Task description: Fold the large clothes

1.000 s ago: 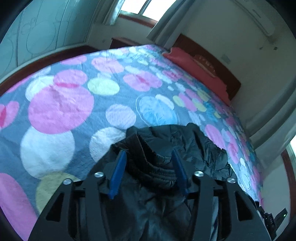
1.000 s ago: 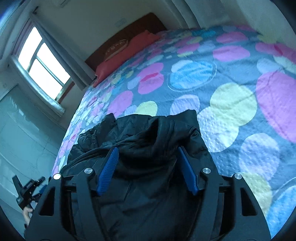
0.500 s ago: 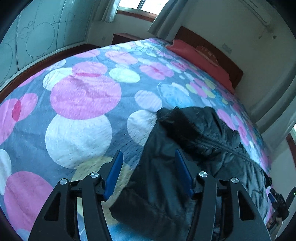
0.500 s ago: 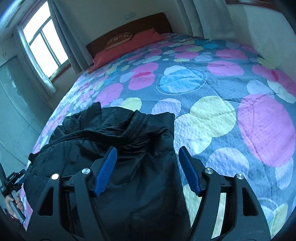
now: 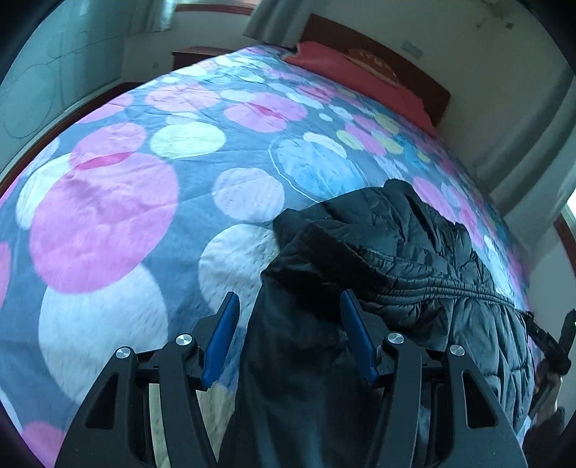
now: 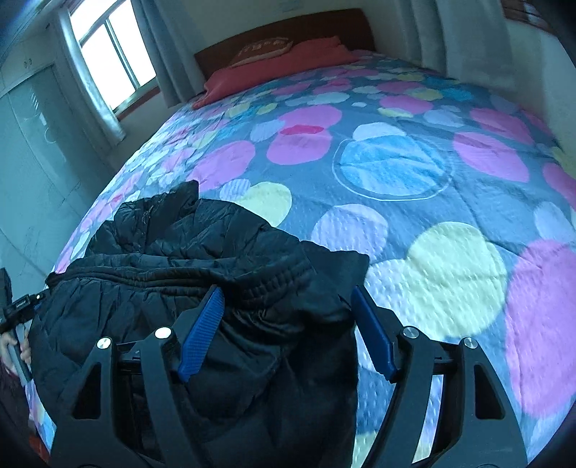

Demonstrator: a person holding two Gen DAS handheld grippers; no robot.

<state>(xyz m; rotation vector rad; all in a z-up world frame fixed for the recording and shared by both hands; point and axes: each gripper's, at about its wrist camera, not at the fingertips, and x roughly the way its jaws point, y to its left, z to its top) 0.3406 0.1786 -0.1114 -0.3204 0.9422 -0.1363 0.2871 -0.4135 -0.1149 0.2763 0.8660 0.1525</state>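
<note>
A black quilted jacket (image 5: 414, 252) lies spread across the near part of the bed. My left gripper (image 5: 288, 336) hovers over its left edge. Dark fabric lies between the blue pads, and the left pad (image 5: 219, 334) stands clear of it over the bedcover. In the right wrist view the jacket (image 6: 201, 244) runs leftward. My right gripper (image 6: 288, 333) is over its right end with its jaws opening. Fabric lies between these pads too, and neither presses on it. A hand with the other gripper shows at each view's edge (image 5: 561, 342) (image 6: 14, 316).
The bedcover (image 6: 396, 162) is grey with large pink, blue, yellow and white circles and stretches far beyond the jacket. A red pillow (image 6: 288, 61) lies by the wooden headboard (image 6: 288, 28). A window with curtains (image 6: 108, 54) and a wardrobe (image 6: 36, 144) stand to the left.
The jacket, bunched between the left fingers before, now lies flatter and wider. The left gripper swung off its edge and came back lower. The right jaws have widened and that view shifted right.
</note>
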